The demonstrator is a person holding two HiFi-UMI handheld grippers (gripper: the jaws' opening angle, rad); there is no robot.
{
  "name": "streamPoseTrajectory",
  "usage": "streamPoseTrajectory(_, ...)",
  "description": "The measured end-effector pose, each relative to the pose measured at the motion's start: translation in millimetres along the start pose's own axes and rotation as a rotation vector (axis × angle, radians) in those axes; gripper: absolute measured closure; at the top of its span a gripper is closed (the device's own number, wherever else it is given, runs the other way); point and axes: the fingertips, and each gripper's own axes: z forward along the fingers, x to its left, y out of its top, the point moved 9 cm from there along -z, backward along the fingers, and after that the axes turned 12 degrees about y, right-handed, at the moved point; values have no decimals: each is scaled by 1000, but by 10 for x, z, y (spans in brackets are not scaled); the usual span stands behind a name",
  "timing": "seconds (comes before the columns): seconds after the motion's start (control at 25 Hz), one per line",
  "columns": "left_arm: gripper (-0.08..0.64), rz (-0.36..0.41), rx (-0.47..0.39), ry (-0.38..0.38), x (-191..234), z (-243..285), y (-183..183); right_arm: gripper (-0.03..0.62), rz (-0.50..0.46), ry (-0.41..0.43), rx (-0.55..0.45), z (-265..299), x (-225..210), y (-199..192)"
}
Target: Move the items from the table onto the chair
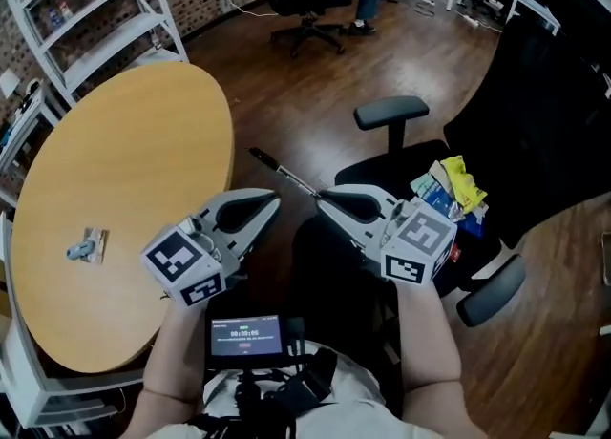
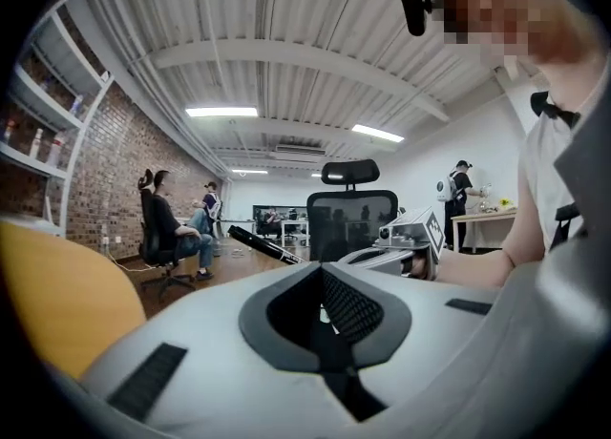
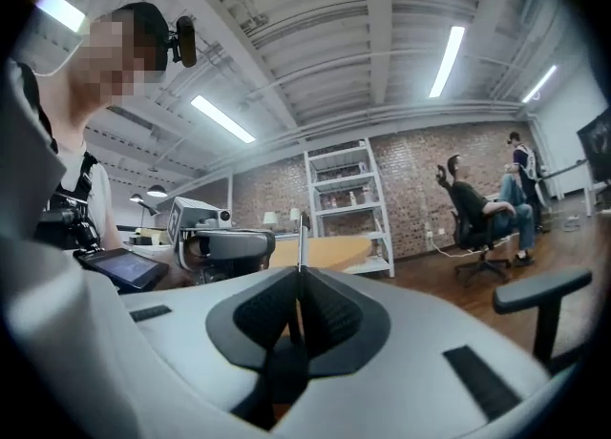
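The worktop (image 1: 143,141) lies left of the left hand-held gripper (image 1: 272,200), with a small item (image 1: 88,246) on it, well apart from the jaws. A thin rod (image 1: 282,172) juts ahead of the right hand-held gripper (image 1: 323,198). Right of that stands the chair (image 1: 391,113), with a pile of items (image 1: 451,194) on its seat.

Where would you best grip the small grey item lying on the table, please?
Probably across its short width, coming down from above with the left gripper, the nearer one. The small grey item lies flat and low on the table, so a level approach would find little to pinch. Its finer shape is unclear.
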Motion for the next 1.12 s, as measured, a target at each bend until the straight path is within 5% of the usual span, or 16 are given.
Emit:
streamPoseTrajectory(0.2, 557, -18, 15, -141, -264, 597, -217, 554, 50, -173, 9, -636, -93, -233)
streamPoseTrajectory(0.6, 557, -109, 71, -270, -631, 1596, -985, 554, 258, -466, -17, -1602, -279, -981)
streamPoseTrajectory(0.88, 557, -154, 73, -403, -986, 1986, -1242, 554, 324, -697, 250, -1918, -579, -1607)
streamPoseTrajectory(1.12, 557, -192, 110, -416, -1108, 2154, -1414, 554, 381, -753, 496, -1982, -816, -2032)
